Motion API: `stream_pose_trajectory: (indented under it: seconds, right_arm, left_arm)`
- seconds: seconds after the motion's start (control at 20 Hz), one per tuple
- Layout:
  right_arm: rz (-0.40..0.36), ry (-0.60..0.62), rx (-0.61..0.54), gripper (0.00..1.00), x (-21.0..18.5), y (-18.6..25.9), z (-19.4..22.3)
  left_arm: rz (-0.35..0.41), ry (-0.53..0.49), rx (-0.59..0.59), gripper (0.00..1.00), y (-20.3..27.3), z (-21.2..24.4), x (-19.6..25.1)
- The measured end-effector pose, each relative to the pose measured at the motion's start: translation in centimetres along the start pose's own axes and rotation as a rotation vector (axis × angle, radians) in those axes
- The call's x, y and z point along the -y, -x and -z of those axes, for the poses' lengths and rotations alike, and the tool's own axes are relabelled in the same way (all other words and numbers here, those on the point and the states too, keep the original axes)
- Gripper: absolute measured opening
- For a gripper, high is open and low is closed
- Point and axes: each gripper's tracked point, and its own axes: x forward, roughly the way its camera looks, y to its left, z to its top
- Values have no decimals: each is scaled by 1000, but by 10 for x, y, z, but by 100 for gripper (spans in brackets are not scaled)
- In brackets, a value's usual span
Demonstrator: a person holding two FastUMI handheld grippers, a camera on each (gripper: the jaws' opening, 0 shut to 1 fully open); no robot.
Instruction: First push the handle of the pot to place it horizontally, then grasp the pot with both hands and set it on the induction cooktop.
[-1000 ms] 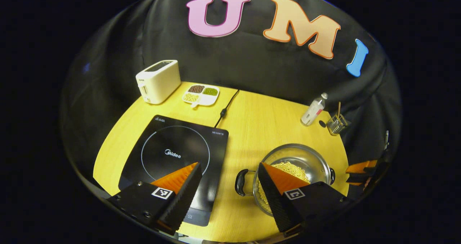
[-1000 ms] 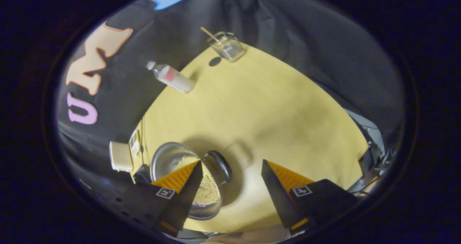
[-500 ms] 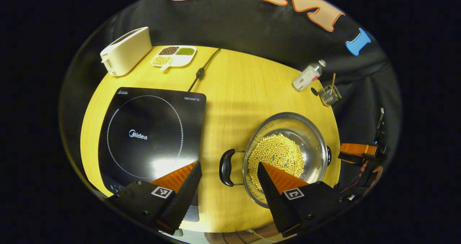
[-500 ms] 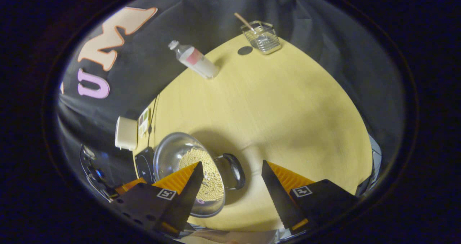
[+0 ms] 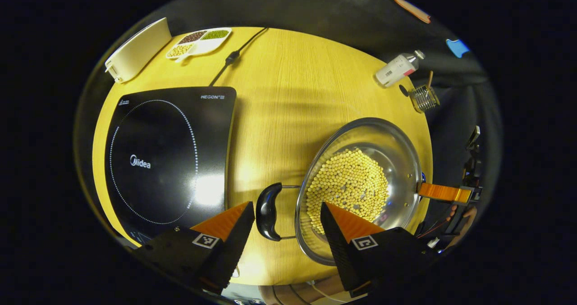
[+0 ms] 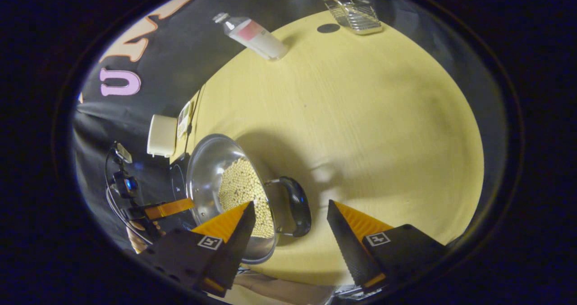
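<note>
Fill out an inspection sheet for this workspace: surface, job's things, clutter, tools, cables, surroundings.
Surface: yellow wooden table, bare between cooktop and pot.
Job's things: steel pot holding yellow beans, on the table, right of the black cooktop; nothing on the cooktop. Both pot handles lie level.
Clutter: toaster, divided dish of beans, bottle, wire basket along the far edge.
Tools: left tool open, astride the pot's left handle; right tool open, astride the right handle.
Cables: black cord running from the cooktop off the far edge.
Surroundings: black cloth wall.
</note>
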Motion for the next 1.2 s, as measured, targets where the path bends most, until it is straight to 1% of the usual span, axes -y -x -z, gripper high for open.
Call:
stream_pose_trajectory:
  seconds: [0.05, 0.1, 0.15, 0.2, 0.25, 0.3, 0.35, 0.4, 0.45, 0.5, 0.55, 0.6, 0.65, 0.7, 0.75, 0.8, 0.85, 0.9, 0.95, 1.0, 1.1, 1.2]
  right_arm:
    - [-4, 7, -16, 88, 1, -3, 3]
    - [-10, 10, -30, 88, 1, -6, 4]
    - [-12, 12, -41, 88, 1, -9, 5]
    - [-19, 16, -48, 88, 1, -13, 4]
    - [-25, 18, -59, 86, 1, -17, 6]
    - [-35, 21, -72, 70, 0, -22, 6]
    - [-39, 18, -86, 70, -2, -26, 9]
    - [-48, 15, -97, 70, -4, -29, 8]
    - [-53, 16, -109, 70, -6, -33, 10]
    - [-67, 7, -124, 70, -7, -33, 9]
    - [-63, 7, -138, 63, -7, -38, 18]
    - [-71, 10, -149, 55, -7, -49, 18]
    - [-74, 9, -154, 48, -8, -39, 12]
    - [-75, 6, -155, 53, -8, -39, 10]
    - [-74, 3, -154, 48, -9, -38, 10]
    - [-71, 4, -150, 53, -9, -38, 9]
    - [-57, 7, -143, 48, -7, -38, 9]
    - [-53, 8, -133, 48, -5, -35, 4]
    - [-46, 8, -130, 47, -5, -36, 8]
    - [-39, 11, -126, 47, -5, -33, 7]
    - [-23, 18, -109, 47, -1, -28, 8]
    - [-14, 25, -87, 47, 3, -16, 9]
  left_arm:
    - [-4, 11, -10, 94, -3, 2, 0]
    - [-6, 23, -15, 92, -7, 1, -1]
    - [-11, 36, -20, 86, -11, 1, -1]
    - [-19, 45, -27, 86, -13, 1, -3]
    - [-34, 51, -35, 89, -15, 2, -6]
    - [-48, 60, -43, 82, -16, 2, -8]
    - [-57, 66, -47, 75, -18, 2, -10]
    - [-63, 71, -56, 79, -20, 3, -10]
    - [-67, 72, -61, 69, -20, 4, -11]
    - [-66, 61, -72, 69, -20, 5, -10]
    - [-65, 48, -84, 67, -19, 7, -10]
    - [-69, 44, -96, 67, -20, 8, -11]
    - [-74, 43, -106, 65, -19, 10, -11]
    - [-78, 43, -111, 65, -19, 10, -10]
    - [-82, 43, -111, 64, -19, 11, -10]
    - [-87, 46, -107, 63, -17, 10, -9]
    - [-92, 46, -106, 63, -17, 11, -9]
    - [-97, 40, -102, 63, -15, 9, -7]
    - [-105, 27, -100, 62, -15, 9, -6]
    - [-112, 11, -102, 59, -14, 9, -5]
    - [-118, -17, -106, 64, -11, 11, 0]
    - [-108, -24, -108, 64, -6, 16, 8]
